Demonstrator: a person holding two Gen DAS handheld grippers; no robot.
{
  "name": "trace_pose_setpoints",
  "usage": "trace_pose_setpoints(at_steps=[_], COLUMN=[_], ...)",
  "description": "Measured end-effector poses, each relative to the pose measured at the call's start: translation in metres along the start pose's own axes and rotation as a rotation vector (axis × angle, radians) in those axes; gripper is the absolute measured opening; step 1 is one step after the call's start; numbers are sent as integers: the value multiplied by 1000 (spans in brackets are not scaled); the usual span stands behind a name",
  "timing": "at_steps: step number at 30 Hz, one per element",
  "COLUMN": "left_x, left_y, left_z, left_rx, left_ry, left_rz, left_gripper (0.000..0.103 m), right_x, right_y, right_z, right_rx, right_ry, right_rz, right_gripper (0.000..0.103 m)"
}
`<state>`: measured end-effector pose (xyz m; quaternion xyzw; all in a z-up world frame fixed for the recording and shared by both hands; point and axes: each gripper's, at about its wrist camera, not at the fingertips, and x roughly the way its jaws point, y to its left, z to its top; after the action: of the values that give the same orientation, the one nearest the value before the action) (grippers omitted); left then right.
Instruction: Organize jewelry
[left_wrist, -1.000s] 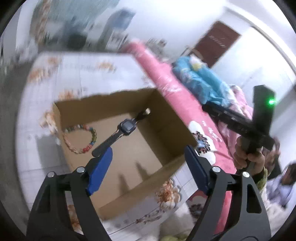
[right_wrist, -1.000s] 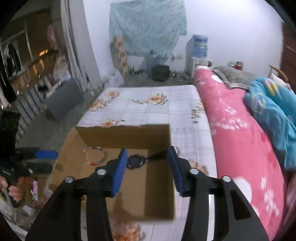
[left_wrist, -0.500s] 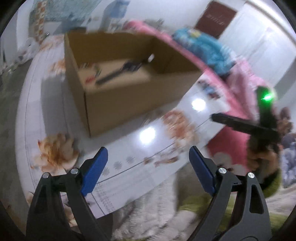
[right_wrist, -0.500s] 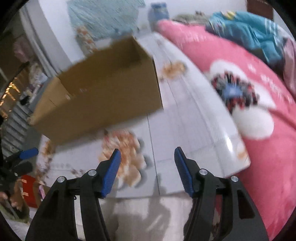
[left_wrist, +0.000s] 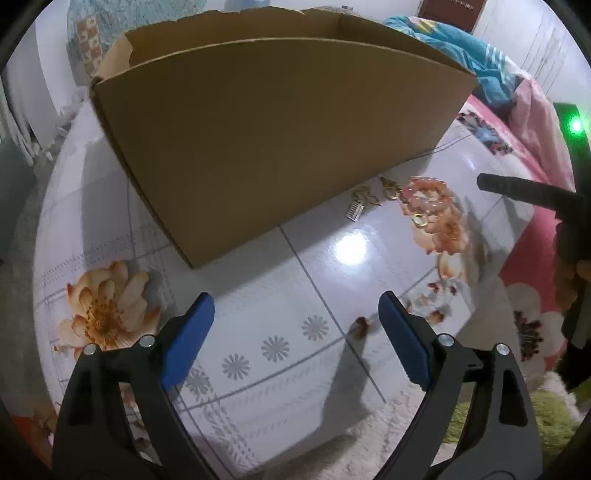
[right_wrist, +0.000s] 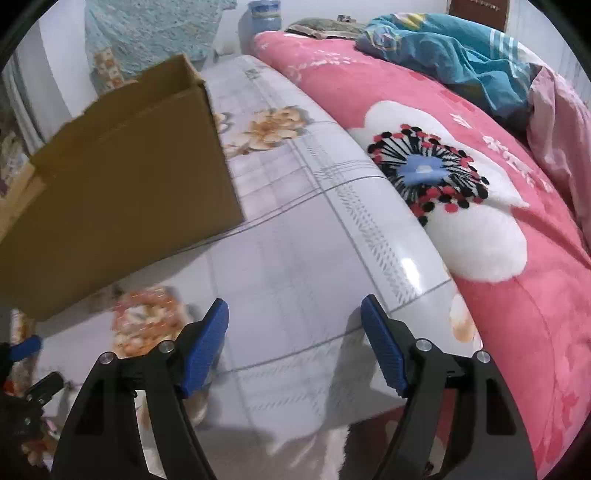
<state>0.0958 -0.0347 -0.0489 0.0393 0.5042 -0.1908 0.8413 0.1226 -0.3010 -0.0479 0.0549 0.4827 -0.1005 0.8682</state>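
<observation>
A brown cardboard box (left_wrist: 273, 122) stands on the floral tabletop (left_wrist: 295, 295); its inside is hidden from both views. It also shows in the right wrist view (right_wrist: 110, 192). Small gold jewelry pieces (left_wrist: 369, 197) and a gold ring (left_wrist: 419, 220) lie on the table by the box's right front corner. My left gripper (left_wrist: 295, 338) is open and empty, low over the table in front of the box. My right gripper (right_wrist: 293, 341) is open and empty near the table's front edge; it also shows at the right of the left wrist view (left_wrist: 535, 192).
A pink floral blanket (right_wrist: 480, 184) covers the bed right of the table, with a blue blanket (right_wrist: 443, 48) behind. A thin dark cord (right_wrist: 295, 206) runs across the table by the box. White fluffy rug (left_wrist: 369, 443) lies below the table edge.
Both grippers have dropped from above the box to table level in front of it and stay open. The watch and bead bracelet inside the box are now out of sight.
</observation>
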Motion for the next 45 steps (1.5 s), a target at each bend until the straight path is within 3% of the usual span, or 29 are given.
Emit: trace_pose_setpoints(at_steps=[5,14,45], left_x=[14,14,13], left_y=[-18,-21,-18], left_z=[2,1,-1], left_rx=[67,60,60], left_ry=[10,-27,-24], left_rz=[97,104,103], left_gripper=[95,96,96], right_x=[8,22,25], right_y=[10,18,13], right_z=[5,12,15], right_rx=[-72,-135,-95], right_ry=[-40,-55,-4], right_rz=[-86,-168,-160], right_gripper=[80,97,97])
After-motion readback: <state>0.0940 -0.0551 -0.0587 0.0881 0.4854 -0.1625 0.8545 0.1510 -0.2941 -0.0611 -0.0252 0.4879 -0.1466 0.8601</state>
